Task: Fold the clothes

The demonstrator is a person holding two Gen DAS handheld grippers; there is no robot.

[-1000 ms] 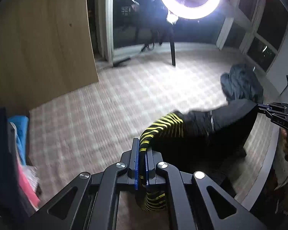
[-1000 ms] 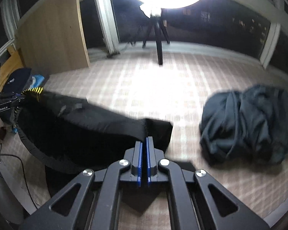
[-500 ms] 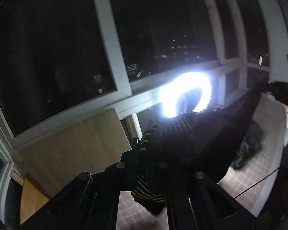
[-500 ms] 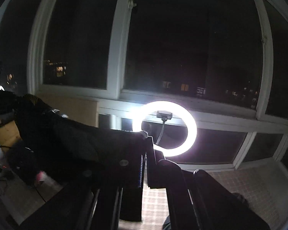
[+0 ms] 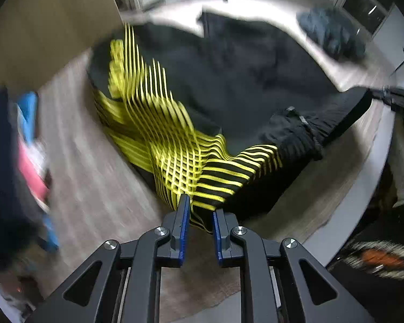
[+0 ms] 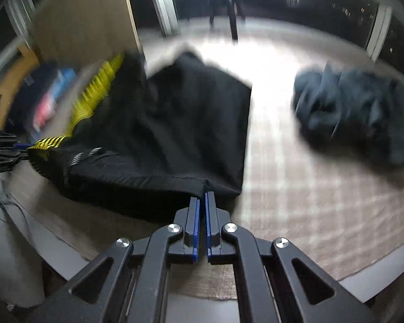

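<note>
Laying the black garment (image 6: 159, 134) out flat looks to us like the step in hand: it is spread over the checked tabletop (image 6: 296, 188), its far hem toward twelve o'clock in the right wrist view and its near edge stretched between our two grippers. Our right gripper (image 6: 202, 202) has its pads pressed together on the near black corner at six o'clock. Our left gripper (image 5: 199, 212) has just been opening; its blue pads stand a little apart with the yellow-striped cuff edge (image 5: 202, 177) between them, seemingly no longer squeezed. Next, we judge, both corners want releasing once the cloth has settled, then a fresh hold for the first fold, likely bringing one side across. The garment is black with a ribbed band of yellow and black stripes running from ten o'clock down to six in the left wrist view; motion blur smears the stripes, so its exact lie there is uncertain. A crumpled grey-blue garment (image 6: 358, 113) sits well apart at two o'clock.
</note>
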